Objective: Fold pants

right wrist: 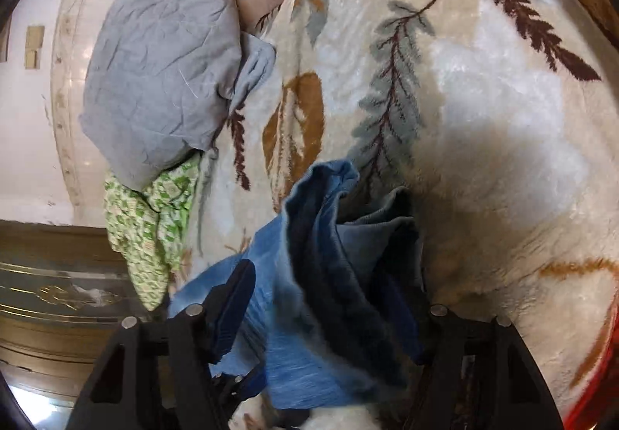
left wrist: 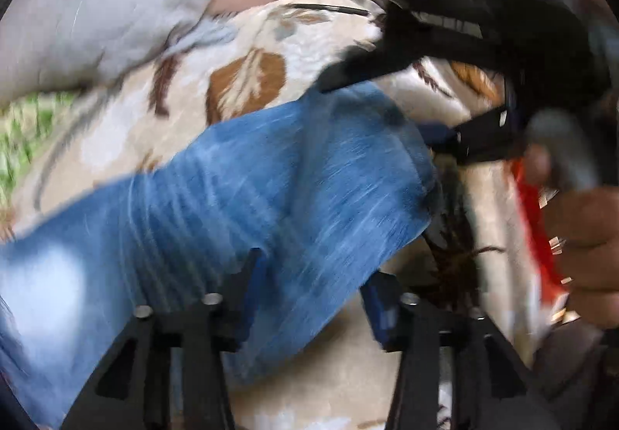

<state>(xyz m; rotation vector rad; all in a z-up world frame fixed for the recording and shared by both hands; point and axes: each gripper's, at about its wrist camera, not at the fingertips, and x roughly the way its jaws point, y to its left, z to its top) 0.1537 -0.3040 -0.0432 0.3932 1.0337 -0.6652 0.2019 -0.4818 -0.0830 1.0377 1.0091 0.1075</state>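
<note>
While the jeans (left wrist: pixel 240 197) lie partly lifted over the leaf-patterned blanket (left wrist: pixel 271 43), both tools work the same end of the cloth, so the step in hand appears to be carrying one end over for a fold. From the left wrist view, the left gripper (left wrist: pixel 309 298) has its jaws spread, with denim running between them; whether the pads actually bite the cloth cannot be told (motion blur hides the contact). From the right wrist view, the right gripper (right wrist: pixel 332 317) also stands with jaws apart, and a bunched, dark inner fold of the jeans (right wrist: pixel 329 259) fills the gap between them; a firm pinch is not confirmed here either. The right tool also shows in the left view, near the far edge of the denim. To do this step well, close each tool on a full thickness of cloth at matching corners before lifting. Keep both tools level, so that the edge stays straight and the layers do not twist. Carry the end clear of the grey pillow (right wrist: pixel 162 62) and the green cloth (right wrist: pixel 154 228), which lie beside the jeans at the blanket's edge. Lower the fold flat onto the blanket, and release only once the edges are aligned.
</note>
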